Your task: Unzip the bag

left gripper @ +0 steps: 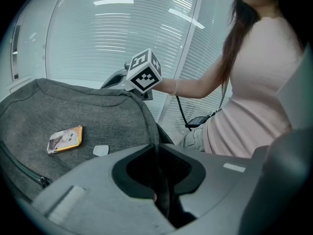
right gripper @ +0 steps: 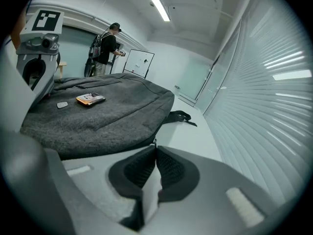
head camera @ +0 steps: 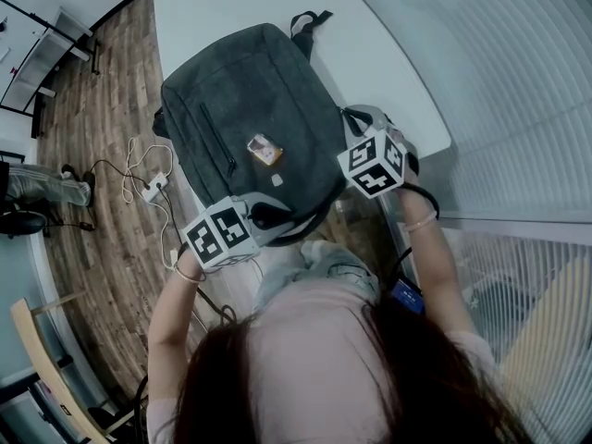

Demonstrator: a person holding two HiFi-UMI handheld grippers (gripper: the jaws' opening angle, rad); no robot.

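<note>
Though illegible, orange-edged label (head camera: 265, 149) on grey bag (head camera: 250, 81), perhaps a photo card.

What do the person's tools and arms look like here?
The left tool and right tool: grey bodies, black ribbed pads, each topped by a white cube with black square markers. Pale pink short sleeves, a thin band on each wrist.
</note>
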